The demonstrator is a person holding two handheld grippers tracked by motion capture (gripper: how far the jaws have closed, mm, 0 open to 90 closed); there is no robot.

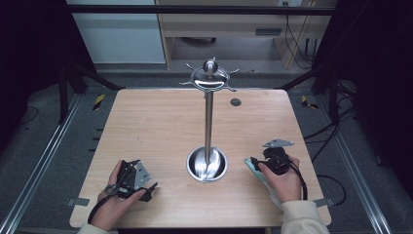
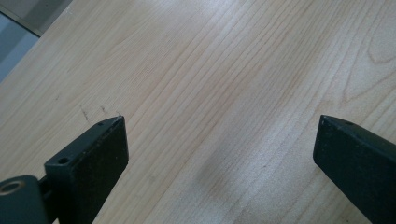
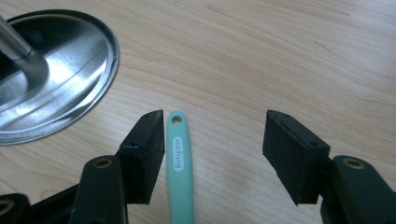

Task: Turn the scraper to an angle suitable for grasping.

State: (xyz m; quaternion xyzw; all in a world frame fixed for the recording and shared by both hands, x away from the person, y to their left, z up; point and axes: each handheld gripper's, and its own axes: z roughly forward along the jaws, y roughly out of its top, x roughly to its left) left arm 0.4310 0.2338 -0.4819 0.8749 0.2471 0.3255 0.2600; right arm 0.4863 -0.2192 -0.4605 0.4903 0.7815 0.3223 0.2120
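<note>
A mint-green utensil handle [image 3: 180, 164] with a hole at its tip lies flat on the wooden table [image 1: 156, 122]. My right gripper [image 3: 215, 135] stands open around it, and the handle lies close beside the left pad [image 3: 152, 144] with a wide gap to the other. In the high view the right gripper [image 1: 253, 164] is at the front right, with the handle [image 1: 255, 170] running back under the hand. My left gripper [image 1: 144, 181] sits at the front left. It is open [image 2: 219, 140] over bare wood with nothing between its jaws.
A tall steel stand [image 1: 208, 122] rises from a round dished base [image 1: 207, 165] at the table's middle front, topped by a ring of hooks [image 1: 209, 78]. The base [image 3: 56, 74] lies just left of the handle's tip. A small dark disc [image 1: 235, 102] marks the far side.
</note>
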